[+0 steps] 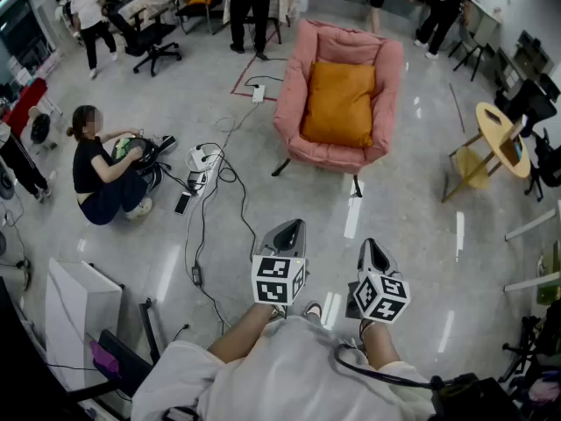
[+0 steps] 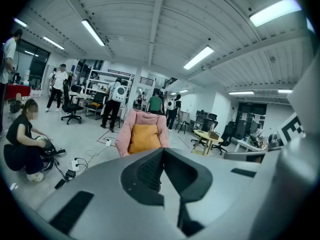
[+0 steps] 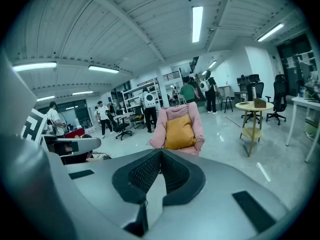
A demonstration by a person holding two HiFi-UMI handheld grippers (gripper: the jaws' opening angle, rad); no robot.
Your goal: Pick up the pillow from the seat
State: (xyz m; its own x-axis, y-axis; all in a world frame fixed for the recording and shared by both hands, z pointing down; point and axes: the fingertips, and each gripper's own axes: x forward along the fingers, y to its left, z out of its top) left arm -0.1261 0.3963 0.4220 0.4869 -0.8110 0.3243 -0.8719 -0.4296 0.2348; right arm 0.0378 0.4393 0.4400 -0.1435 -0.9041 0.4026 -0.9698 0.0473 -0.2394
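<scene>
An orange pillow (image 1: 338,102) leans upright against the back of a pink armchair (image 1: 382,79) across the floor ahead. It also appears as the orange pillow (image 2: 144,138) in the left gripper view and the orange pillow (image 3: 179,132) in the right gripper view. My left gripper (image 1: 293,227) and right gripper (image 1: 372,246) are held side by side close to my body, well short of the chair. Both are shut with nothing between the jaws; the left gripper (image 2: 162,150) and right gripper (image 3: 160,151) tips meet.
Cables and a power strip (image 1: 202,158) trail over the floor to the left, where a person (image 1: 102,172) crouches. A round yellow side table (image 1: 500,139) stands right of the chair. Several people and office chairs (image 1: 153,38) fill the back. A white box (image 1: 81,309) sits near left.
</scene>
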